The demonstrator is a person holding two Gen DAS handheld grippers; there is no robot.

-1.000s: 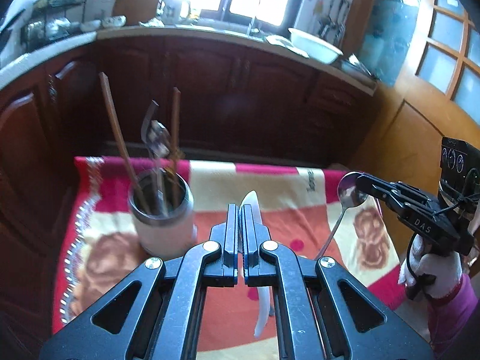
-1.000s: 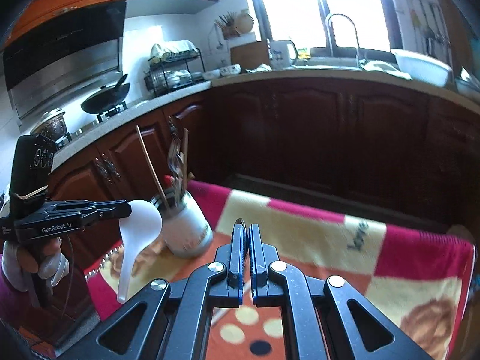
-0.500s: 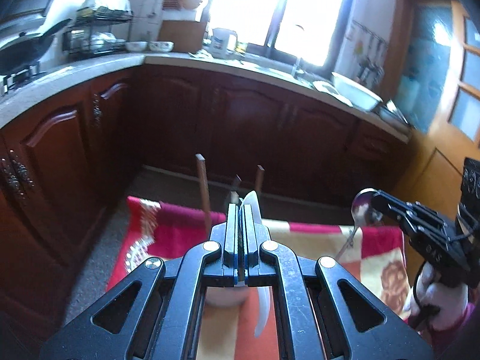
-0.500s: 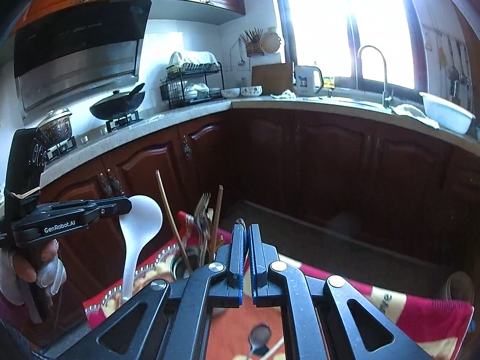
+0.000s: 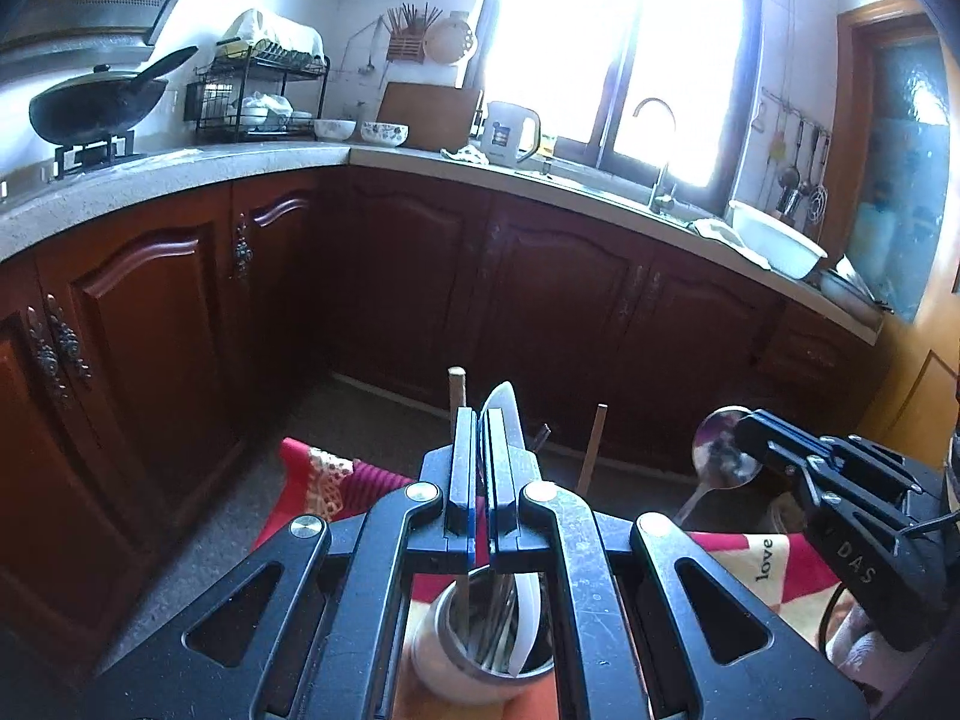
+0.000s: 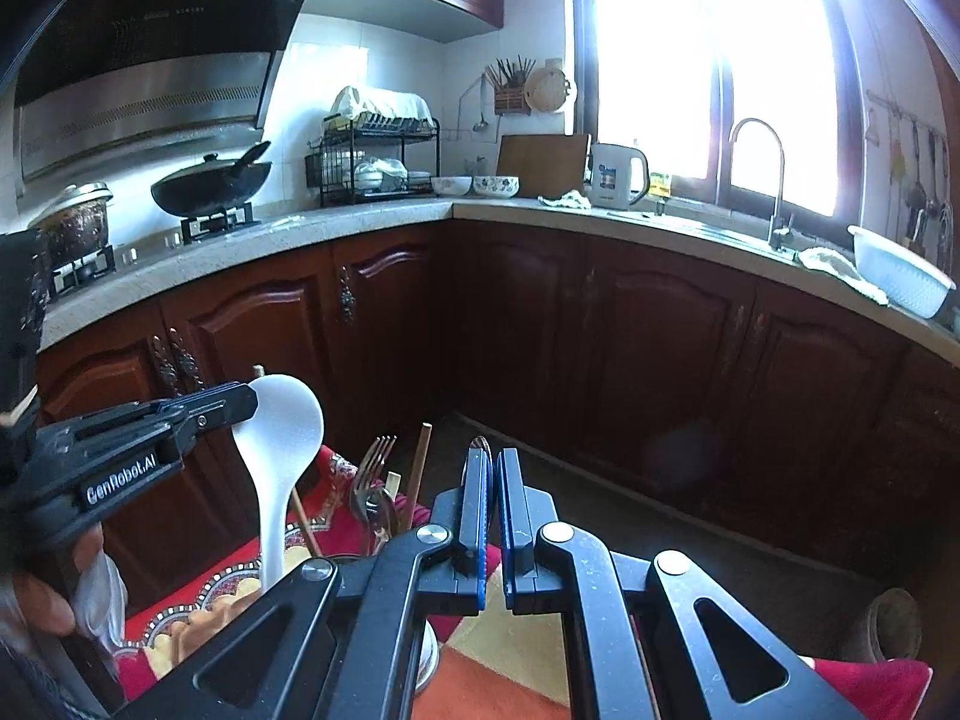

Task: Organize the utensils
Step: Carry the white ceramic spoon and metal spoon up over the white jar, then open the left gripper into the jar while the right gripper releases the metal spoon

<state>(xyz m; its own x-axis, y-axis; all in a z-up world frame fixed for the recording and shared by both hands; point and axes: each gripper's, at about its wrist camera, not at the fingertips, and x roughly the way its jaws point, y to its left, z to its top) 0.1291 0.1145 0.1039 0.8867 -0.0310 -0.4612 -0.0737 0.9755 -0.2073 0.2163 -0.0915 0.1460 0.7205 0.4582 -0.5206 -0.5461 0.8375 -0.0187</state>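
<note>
A red, orange and cream patterned cloth (image 5: 774,564) is spread over the low bench. On it a cylindrical metal-rimmed white utensil holder (image 5: 480,654) is stood, directly beneath the left gripper (image 5: 479,438); wooden chopsticks (image 6: 420,468) and a steel fork (image 6: 369,474) are held upright in it. A white plastic soup spoon (image 6: 279,444) is clamped by its bowl in the closed fingers of the left gripper, its handle lowered into the holder. A polished steel spoon (image 5: 720,450) is gripped by its bowl in the closed fingers of the right gripper (image 6: 493,468), to the holder's right, handle hanging down.
</note>
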